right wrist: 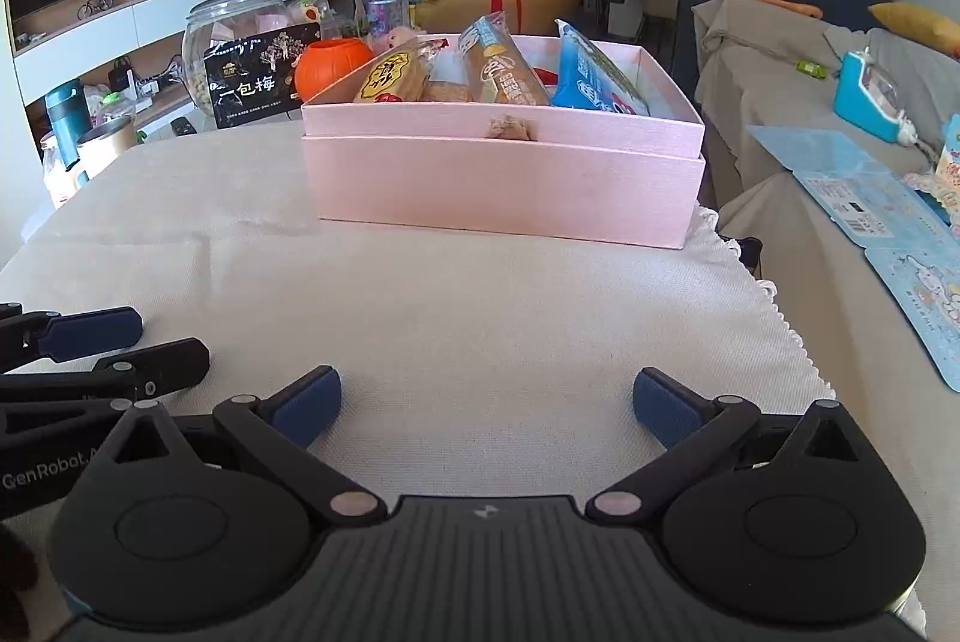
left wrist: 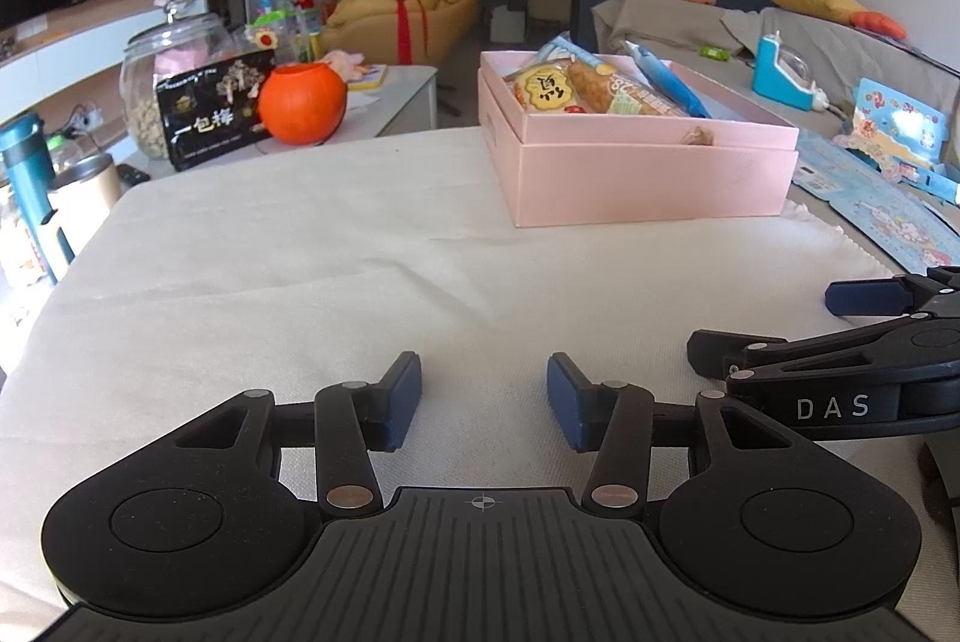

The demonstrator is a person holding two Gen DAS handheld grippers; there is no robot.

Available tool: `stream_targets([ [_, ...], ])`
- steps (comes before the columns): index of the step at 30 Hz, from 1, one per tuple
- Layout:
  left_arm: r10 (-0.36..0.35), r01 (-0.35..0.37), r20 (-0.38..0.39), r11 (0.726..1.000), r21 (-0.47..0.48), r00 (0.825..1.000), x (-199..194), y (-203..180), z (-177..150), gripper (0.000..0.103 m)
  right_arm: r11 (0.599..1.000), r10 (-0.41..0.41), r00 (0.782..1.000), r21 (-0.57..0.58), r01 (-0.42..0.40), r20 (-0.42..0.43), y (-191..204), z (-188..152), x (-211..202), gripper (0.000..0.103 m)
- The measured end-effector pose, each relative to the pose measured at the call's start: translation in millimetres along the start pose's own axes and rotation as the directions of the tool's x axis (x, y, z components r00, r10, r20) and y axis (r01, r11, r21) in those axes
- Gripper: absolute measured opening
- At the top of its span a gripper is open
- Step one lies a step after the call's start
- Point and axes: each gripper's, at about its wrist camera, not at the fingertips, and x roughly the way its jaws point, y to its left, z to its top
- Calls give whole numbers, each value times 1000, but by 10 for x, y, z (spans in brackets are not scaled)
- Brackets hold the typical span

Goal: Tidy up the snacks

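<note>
Both claws hung low over the cream cloth [left wrist: 270, 246] with nothing in them: the left gripper [left wrist: 483, 402] had its blue pads partly apart, the right gripper [right wrist: 486, 405] was spread wide, and they sat just beside each other, well short of the pink box [right wrist: 498, 189]. Trouble, as I judged it, lay in that box: the snack packets stood on end and poked above the rim, so a careless reach could have tipped one out or shoved the box along the cloth. Working left to right inside it, there was a yellow-labelled biscuit pack [right wrist: 393, 75], a tan wrapped cake [right wrist: 501, 63] leaning upright, then a blue packet [right wrist: 591, 75] against the right wall. Off to the left, on another table, stood a glass jar [right wrist: 237, 21] holding pale pieces.
</note>
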Motion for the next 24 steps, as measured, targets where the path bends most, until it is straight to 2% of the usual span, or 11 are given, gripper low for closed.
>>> stream_targets([
  [24, -5, 5, 0, 1000, -6, 1000, -7, 47, 7, 52, 1000, 0, 1000, -1, 0, 0, -6, 1, 0, 103],
])
